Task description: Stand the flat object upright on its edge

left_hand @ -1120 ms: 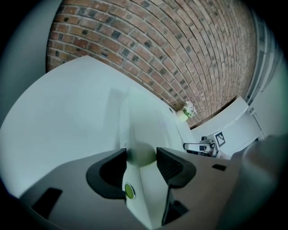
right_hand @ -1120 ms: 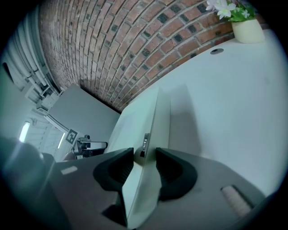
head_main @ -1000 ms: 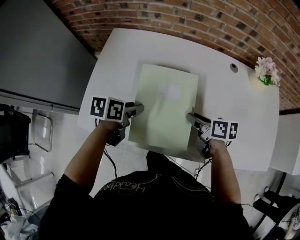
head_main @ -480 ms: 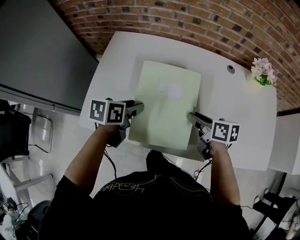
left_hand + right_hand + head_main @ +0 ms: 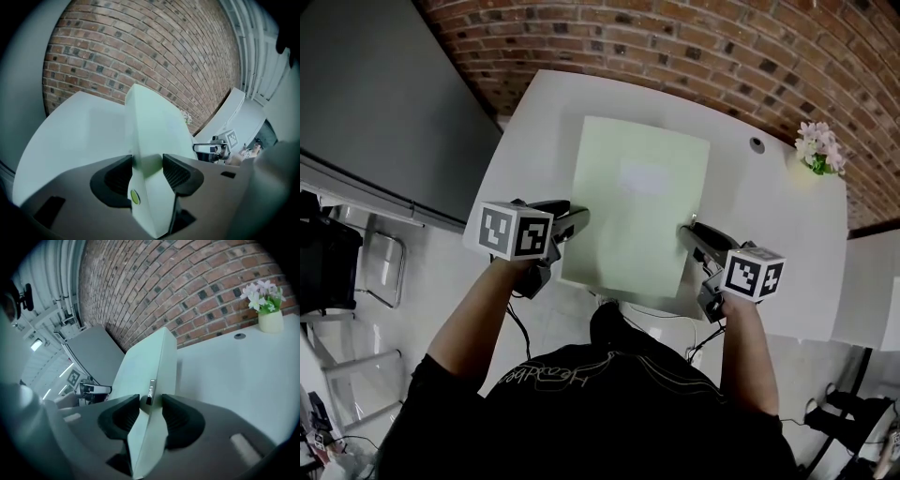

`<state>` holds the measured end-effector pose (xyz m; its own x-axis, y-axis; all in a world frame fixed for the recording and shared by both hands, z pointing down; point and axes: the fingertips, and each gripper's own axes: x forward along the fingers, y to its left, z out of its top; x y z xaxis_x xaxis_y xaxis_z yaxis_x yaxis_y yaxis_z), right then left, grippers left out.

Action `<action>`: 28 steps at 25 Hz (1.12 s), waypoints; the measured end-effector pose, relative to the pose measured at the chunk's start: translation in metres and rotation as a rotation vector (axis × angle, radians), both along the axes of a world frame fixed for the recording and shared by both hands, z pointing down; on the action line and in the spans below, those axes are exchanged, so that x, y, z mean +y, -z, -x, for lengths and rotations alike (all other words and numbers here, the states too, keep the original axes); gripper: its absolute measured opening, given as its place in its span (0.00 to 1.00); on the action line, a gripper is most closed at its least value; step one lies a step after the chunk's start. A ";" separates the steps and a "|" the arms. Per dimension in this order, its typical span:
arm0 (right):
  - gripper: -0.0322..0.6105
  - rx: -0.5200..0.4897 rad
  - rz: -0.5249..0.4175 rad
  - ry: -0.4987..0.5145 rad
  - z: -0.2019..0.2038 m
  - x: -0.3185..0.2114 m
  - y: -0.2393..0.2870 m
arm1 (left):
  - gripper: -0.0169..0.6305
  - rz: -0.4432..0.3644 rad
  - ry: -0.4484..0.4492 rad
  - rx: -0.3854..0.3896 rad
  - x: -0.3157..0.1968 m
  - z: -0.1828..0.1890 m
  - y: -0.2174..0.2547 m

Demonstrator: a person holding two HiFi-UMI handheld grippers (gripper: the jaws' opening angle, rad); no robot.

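Note:
A pale green flat object [image 5: 637,202] lies lengthwise on the white table [image 5: 769,216], with its near end raised off the top. My left gripper [image 5: 575,222] is shut on its left edge near the front corner. My right gripper [image 5: 689,234] is shut on the right edge opposite. In the left gripper view the flat object [image 5: 150,136] runs away between the pads of the left gripper [image 5: 147,171], which press on its sides. In the right gripper view the right gripper [image 5: 151,411] clamps the flat object's [image 5: 145,366] thin edge the same way. The far end rests on the table.
A small vase of pale flowers [image 5: 817,150] stands at the table's far right corner, beside a round cable hole [image 5: 756,144]. A brick wall runs behind the table. A grey panel [image 5: 384,103] stands to the left. A second white surface [image 5: 872,291] adjoins on the right.
Both grippers have risen with the flat object's near end, so it tilts up more steeply. Both wrists have rolled a little. The grips are unchanged.

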<state>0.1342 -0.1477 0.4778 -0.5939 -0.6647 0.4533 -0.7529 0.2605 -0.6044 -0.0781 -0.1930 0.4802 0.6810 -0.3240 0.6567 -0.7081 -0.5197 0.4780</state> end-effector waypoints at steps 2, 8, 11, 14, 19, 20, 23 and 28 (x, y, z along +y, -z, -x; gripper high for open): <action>0.29 0.025 -0.042 0.006 0.000 0.001 0.008 | 0.35 -0.016 -0.003 -0.001 0.003 0.001 0.005; 0.29 0.088 -0.151 0.039 0.005 0.006 0.032 | 0.34 -0.066 -0.009 -0.022 0.009 0.005 0.019; 0.29 0.121 -0.200 0.061 0.007 0.010 0.041 | 0.34 -0.089 -0.012 -0.031 0.012 0.006 0.024; 0.29 0.148 -0.251 0.075 0.007 0.012 0.056 | 0.34 -0.098 -0.005 -0.022 0.016 0.006 0.031; 0.29 0.181 -0.319 0.087 0.006 0.018 0.075 | 0.34 -0.152 -0.005 -0.012 0.023 0.005 0.048; 0.29 0.188 -0.336 0.085 0.006 0.020 0.079 | 0.34 -0.165 -0.008 -0.011 0.024 0.004 0.051; 0.28 0.219 -0.394 0.079 0.005 0.025 0.092 | 0.34 -0.206 -0.010 -0.005 0.028 0.003 0.064; 0.29 0.271 -0.448 0.107 0.006 0.032 0.107 | 0.34 -0.296 -0.010 -0.015 0.031 0.002 0.084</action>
<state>0.1280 -0.1153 0.3705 -0.5699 -0.7708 0.2849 -0.8217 0.5321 -0.2040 -0.0800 -0.1620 0.3957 0.6761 -0.4962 0.5447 -0.7082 -0.6417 0.2944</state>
